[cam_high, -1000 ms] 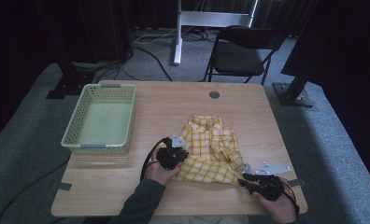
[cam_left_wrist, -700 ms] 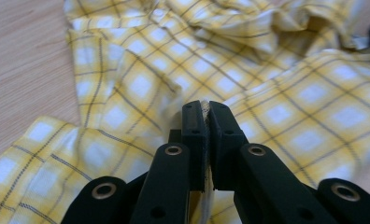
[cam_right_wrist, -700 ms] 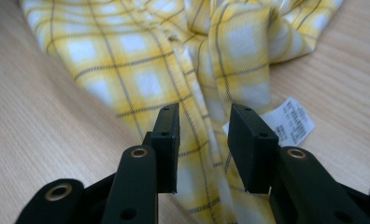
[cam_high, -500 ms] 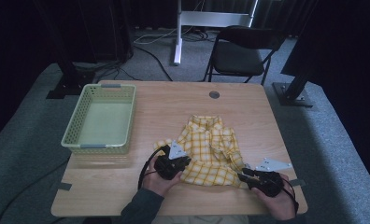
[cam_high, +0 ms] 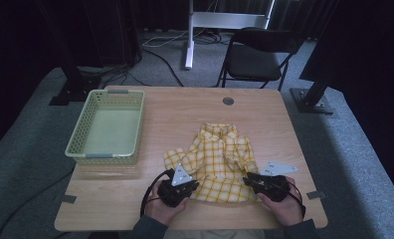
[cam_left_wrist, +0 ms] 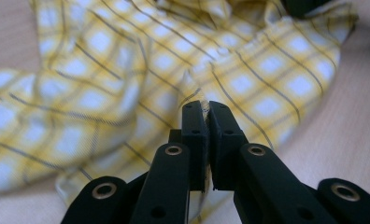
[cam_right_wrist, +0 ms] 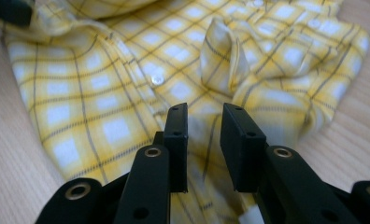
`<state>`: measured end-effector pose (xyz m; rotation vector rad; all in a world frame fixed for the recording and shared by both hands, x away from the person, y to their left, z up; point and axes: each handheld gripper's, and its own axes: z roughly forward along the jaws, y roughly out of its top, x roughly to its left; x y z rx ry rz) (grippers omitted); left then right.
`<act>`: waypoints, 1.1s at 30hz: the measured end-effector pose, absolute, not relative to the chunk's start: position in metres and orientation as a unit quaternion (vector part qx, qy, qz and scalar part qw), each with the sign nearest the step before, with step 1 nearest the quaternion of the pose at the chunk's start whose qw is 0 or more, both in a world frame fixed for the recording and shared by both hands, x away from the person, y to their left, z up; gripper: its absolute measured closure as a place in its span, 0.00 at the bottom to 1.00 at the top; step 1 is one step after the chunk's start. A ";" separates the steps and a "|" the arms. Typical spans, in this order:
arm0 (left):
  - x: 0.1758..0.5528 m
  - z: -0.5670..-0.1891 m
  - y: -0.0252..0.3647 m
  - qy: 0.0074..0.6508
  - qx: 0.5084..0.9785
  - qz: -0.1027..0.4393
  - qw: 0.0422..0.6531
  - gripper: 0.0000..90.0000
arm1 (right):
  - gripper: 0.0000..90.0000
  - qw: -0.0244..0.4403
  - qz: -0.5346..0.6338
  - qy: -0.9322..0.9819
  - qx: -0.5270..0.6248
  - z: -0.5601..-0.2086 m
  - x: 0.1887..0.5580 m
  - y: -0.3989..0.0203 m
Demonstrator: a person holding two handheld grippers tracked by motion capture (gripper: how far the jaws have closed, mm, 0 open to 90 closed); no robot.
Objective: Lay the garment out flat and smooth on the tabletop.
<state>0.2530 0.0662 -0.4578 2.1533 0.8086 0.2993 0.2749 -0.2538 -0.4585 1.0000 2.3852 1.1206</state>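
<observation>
From the high view, the yellow checked shirt (cam_high: 220,162) lies on the table (cam_high: 185,114) near the front edge, collar away from the person, long axis running front to back. In the left gripper view, the left gripper (cam_left_wrist: 205,109) is clamped on a fold of shirt (cam_left_wrist: 141,70). In the right gripper view, the right gripper (cam_right_wrist: 202,114) has just been closing, jaws apart with shirt (cam_right_wrist: 127,79) cloth between them. No writing is readable.

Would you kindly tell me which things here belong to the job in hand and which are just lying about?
In the job:
yellow checked shirt
left gripper, shut on it
right gripper, closing around its hem

Lying about:
green basket
folding chair
</observation>
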 end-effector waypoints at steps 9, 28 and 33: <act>0.236 -0.470 0.071 0.316 0.862 0.112 0.380 0.96 | 0.80 0.159 0.383 0.839 0.353 -0.464 0.284 -0.248; 0.211 -0.480 0.087 0.322 0.861 0.099 0.382 0.96 | 0.81 0.155 0.351 0.846 0.369 -0.478 0.293 -0.248; 0.208 -0.480 0.093 0.324 0.860 0.099 0.383 0.97 | 0.81 0.157 0.354 0.844 0.372 -0.479 0.294 -0.249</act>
